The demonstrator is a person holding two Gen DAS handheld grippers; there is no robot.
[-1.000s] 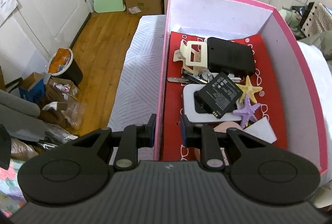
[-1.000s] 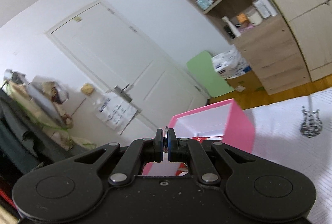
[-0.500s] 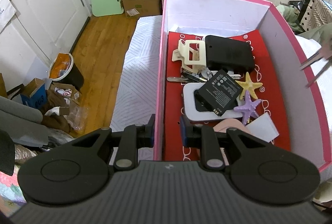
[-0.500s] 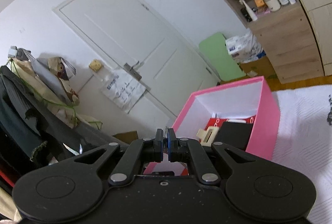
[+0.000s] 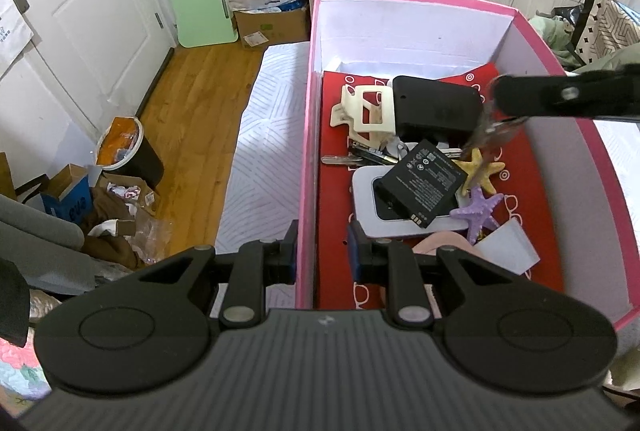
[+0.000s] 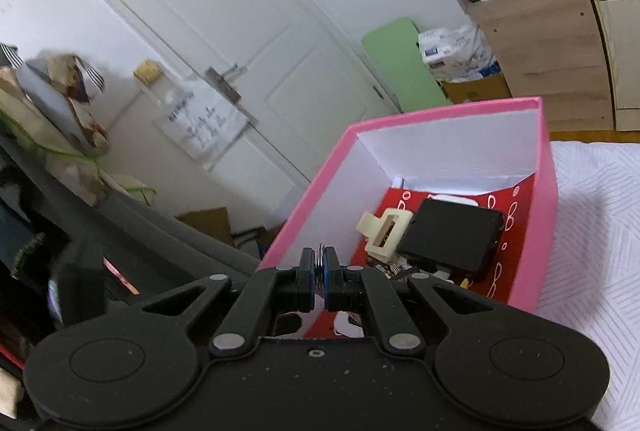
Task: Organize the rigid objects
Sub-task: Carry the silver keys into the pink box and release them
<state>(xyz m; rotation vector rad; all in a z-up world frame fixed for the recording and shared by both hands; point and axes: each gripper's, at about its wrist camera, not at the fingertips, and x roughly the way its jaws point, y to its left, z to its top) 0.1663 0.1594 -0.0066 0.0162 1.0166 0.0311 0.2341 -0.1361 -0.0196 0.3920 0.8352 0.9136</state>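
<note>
Wooden floor fills the upper left; my left gripper clamps the pink box wall on the white bedspread, my right gripper pinches a metal ring.

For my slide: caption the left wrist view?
Left gripper straddles pink box wall; right gripper carries keys above it.

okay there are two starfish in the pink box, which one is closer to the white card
The purple starfish. One of its arms reaches the white card, while the yellow starfish lies farther up the box.
</note>
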